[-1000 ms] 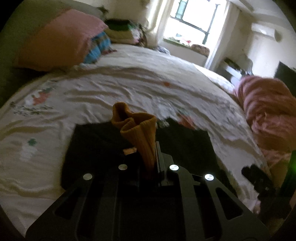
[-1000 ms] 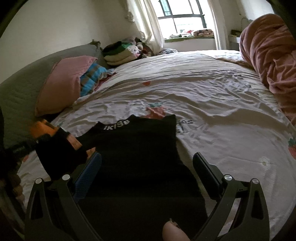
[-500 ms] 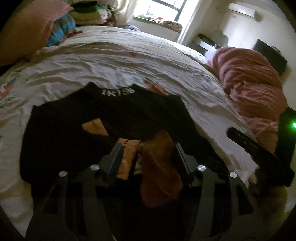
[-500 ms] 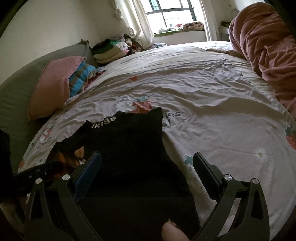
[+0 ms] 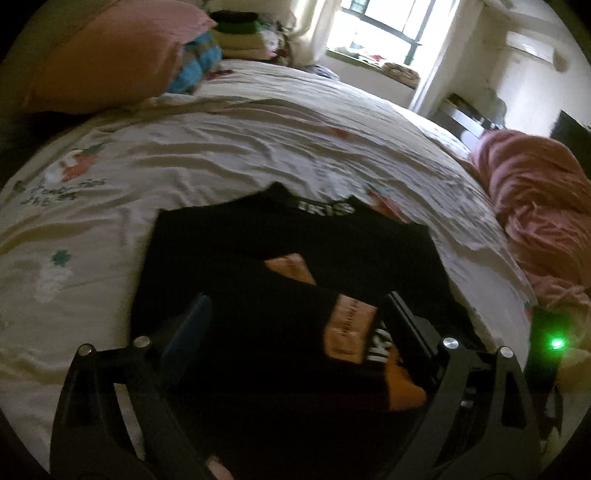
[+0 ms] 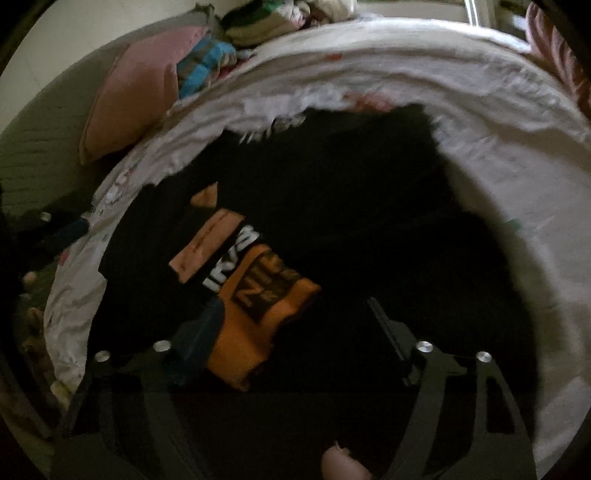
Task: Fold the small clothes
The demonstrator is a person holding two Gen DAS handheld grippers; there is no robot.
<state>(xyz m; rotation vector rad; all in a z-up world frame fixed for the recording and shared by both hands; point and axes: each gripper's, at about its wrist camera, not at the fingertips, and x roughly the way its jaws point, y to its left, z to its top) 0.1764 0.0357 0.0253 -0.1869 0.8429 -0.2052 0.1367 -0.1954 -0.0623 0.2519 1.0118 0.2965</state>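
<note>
A black garment [image 5: 258, 266] with a white-lettered collar [image 5: 325, 208] lies flat on the bed. Its sleeve is folded across the body and ends in an orange cuff [image 5: 354, 339]. My left gripper [image 5: 295, 317] hovers over that sleeve with its jaws opening wide, and the pads touch nothing. My right gripper [image 6: 295, 325] points steeply down at the same garment [image 6: 369, 221], its jaws closing. The orange cuff [image 6: 258, 317] lies between them beside the blue left pad [image 6: 207, 325], and it is not pinched. A fingertip [image 6: 340, 461] shows at the bottom edge.
The printed white bedsheet [image 5: 221, 147] surrounds the garment. A pink pillow [image 5: 110, 59] and a stack of folded clothes [image 5: 240, 33] sit at the head. A bunched pink blanket [image 5: 535, 206] lies on the right. The right gripper's green light [image 5: 554, 343] glows at the bed's edge.
My left gripper let go of the orange cuff, which dropped onto the black garment, and its jaws spread. My right gripper tipped down toward the garment and its jaws narrowed.
</note>
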